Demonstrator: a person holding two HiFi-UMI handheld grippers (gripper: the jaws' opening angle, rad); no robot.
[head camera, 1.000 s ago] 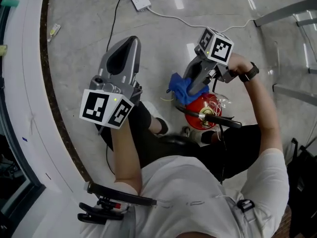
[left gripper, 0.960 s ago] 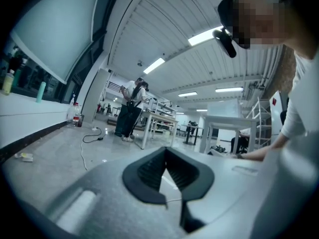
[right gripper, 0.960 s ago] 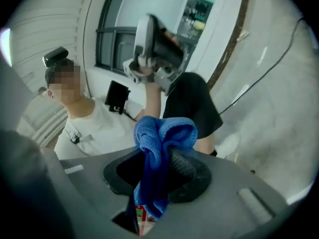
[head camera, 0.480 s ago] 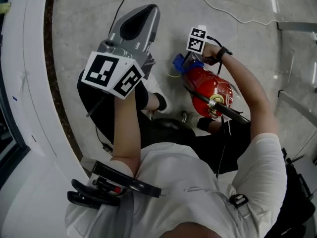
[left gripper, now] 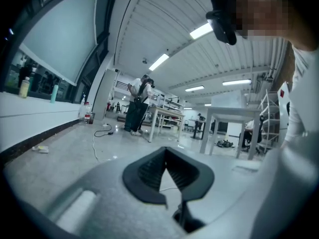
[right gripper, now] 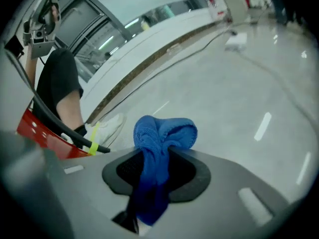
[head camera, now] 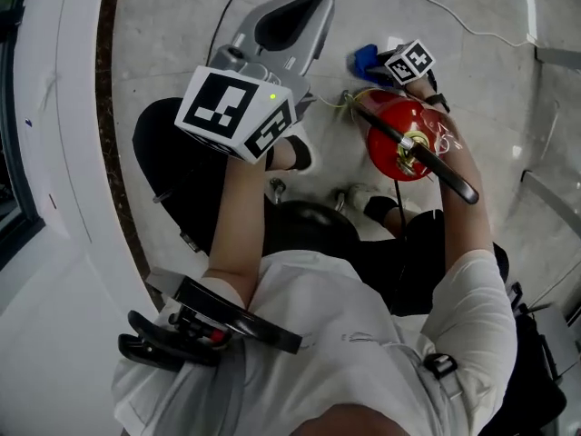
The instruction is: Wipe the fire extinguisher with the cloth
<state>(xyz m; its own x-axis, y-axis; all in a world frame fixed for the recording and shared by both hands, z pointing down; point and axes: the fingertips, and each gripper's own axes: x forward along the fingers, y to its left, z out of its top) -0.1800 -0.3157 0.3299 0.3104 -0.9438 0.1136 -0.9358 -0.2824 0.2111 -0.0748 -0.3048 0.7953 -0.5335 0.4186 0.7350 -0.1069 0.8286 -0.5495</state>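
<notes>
The red fire extinguisher point(head camera: 406, 134) lies tilted on the floor between the person's feet, its black hose point(head camera: 431, 163) running across it. My right gripper point(head camera: 374, 62) is at the extinguisher's far end, shut on a blue cloth point(head camera: 366, 58). In the right gripper view the cloth point(right gripper: 162, 136) bunches out of the jaws, with the red body point(right gripper: 40, 133) and a yellow tag point(right gripper: 93, 142) at the left. My left gripper point(head camera: 311, 3) is held up left of the extinguisher and apart from it. Its jaws point(left gripper: 165, 156) meet at the tips with nothing between them.
A curved white ledge point(head camera: 54, 153) with a dark base runs along the left. A white cable point(head camera: 449, 14) crosses the floor beyond the extinguisher, and metal frame legs point(head camera: 554, 57) stand at the right. A white shoe point(head camera: 298, 153) is beside the extinguisher. Far off are tables point(left gripper: 224, 118) and people point(left gripper: 138, 106).
The right gripper has carried the cloth from the top of the extinguisher along to its far end. The view has shifted, and the left gripper has stayed raised at the left.
</notes>
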